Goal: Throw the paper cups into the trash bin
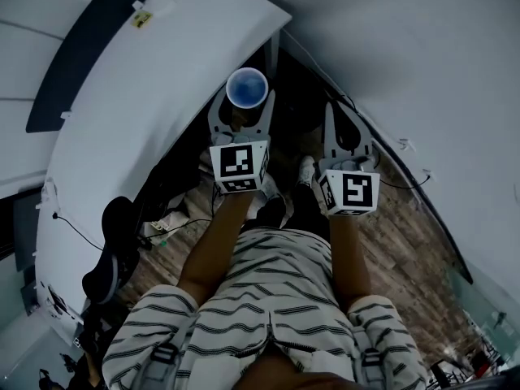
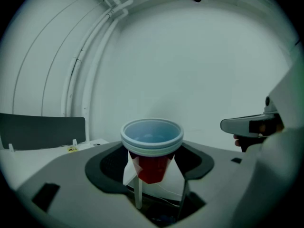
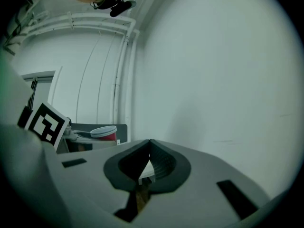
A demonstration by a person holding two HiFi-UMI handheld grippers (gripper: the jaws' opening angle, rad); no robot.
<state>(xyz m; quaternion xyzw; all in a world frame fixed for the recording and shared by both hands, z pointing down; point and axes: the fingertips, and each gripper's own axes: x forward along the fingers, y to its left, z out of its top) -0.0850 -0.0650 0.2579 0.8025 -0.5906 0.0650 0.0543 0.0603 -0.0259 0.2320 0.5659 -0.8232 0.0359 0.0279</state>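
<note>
Nested red paper cups (image 2: pixel 152 148), white rims, upright, mouth up, clamped between the left gripper (image 2: pixel 159 177) jaws on the lower body. Held in the air in front of the person, over the edge of a white desk (image 1: pixel 122 136). Right gripper (image 3: pixel 149 150) just beside it, jaws together, empty. Wood floor (image 1: pixel 406 242) below. White wall behind.

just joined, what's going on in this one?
A person holds a gripper in each hand. The left gripper is shut on an upright red paper cup, carried in the air beside a white table. The right gripper is shut and empty. No trash bin shows in any view, so the cup is not yet thrown away.
</note>
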